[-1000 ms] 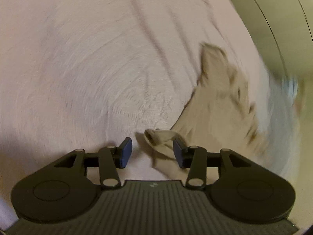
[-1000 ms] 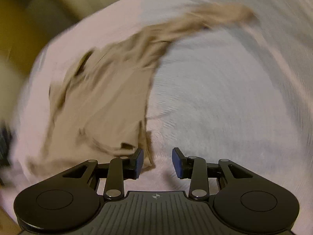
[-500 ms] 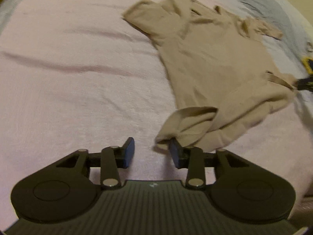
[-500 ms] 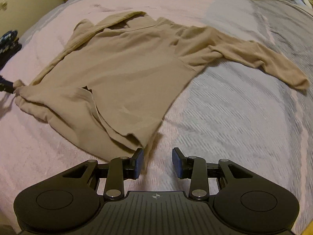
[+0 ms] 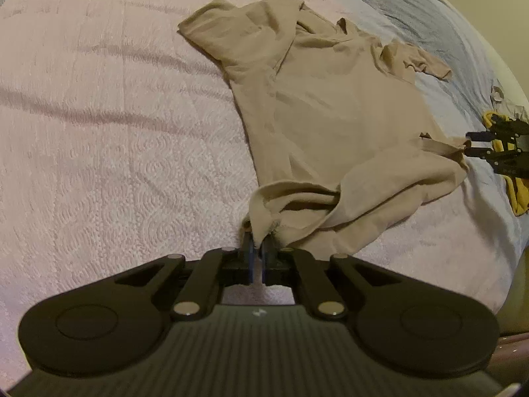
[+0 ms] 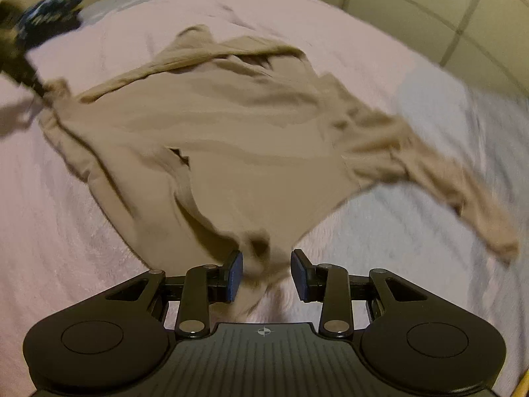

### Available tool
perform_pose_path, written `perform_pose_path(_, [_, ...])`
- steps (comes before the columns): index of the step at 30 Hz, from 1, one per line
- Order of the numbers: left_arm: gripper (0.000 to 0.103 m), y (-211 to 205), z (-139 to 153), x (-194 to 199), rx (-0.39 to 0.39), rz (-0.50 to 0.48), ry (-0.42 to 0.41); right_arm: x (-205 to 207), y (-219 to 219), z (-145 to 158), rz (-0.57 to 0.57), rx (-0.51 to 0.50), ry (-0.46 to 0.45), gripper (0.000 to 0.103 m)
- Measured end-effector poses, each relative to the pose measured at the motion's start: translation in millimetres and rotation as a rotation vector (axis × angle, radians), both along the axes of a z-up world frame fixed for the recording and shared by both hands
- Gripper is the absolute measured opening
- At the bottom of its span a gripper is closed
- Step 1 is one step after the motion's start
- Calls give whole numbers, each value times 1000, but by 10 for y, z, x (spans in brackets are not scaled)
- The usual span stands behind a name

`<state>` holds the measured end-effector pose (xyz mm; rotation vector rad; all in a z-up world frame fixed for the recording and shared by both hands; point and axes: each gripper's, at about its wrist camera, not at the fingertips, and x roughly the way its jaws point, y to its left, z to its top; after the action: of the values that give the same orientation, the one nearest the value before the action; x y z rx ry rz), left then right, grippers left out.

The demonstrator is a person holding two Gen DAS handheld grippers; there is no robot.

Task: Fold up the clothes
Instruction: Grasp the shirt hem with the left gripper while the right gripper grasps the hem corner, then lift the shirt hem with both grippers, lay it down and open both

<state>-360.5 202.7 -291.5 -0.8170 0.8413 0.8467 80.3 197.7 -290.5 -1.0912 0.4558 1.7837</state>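
A beige long-sleeved shirt (image 5: 330,106) lies spread and rumpled on the bed. My left gripper (image 5: 257,248) is shut on a bunched corner of its hem, with the cloth pinched between the pads. In the right wrist view the shirt (image 6: 231,139) stretches away, one sleeve trailing to the right. My right gripper (image 6: 266,271) stands open over the other hem corner; a fold of cloth lies between its fingers, and the pads do not press it. Each gripper shows small in the other's view: the right gripper (image 5: 467,144) at the shirt's far edge, the left gripper (image 6: 39,91) blurred at upper left.
The bed carries a pink textured bedspread (image 5: 115,132) that turns pale blue-grey (image 6: 413,231) on one side. A yellow cloth (image 5: 519,195) lies by the bed's right edge. A dark blue patterned item (image 6: 49,6) sits at the far corner. Pale panelled doors (image 6: 446,10) stand behind.
The left jaws have closed onto the shirt's hem corner. The right gripper has moved forward so that the other hem corner lies between its open fingers. Both views have rolled level.
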Motion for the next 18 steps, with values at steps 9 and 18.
perform_pose_path(9, [1,-473,547,-130,66,-2,-36,119,-506,342,22,-47,70,0])
perform_pose_path(18, [1,-1661,189,-265,-155,150,0,121,-1640,215,-108,-315,174,0])
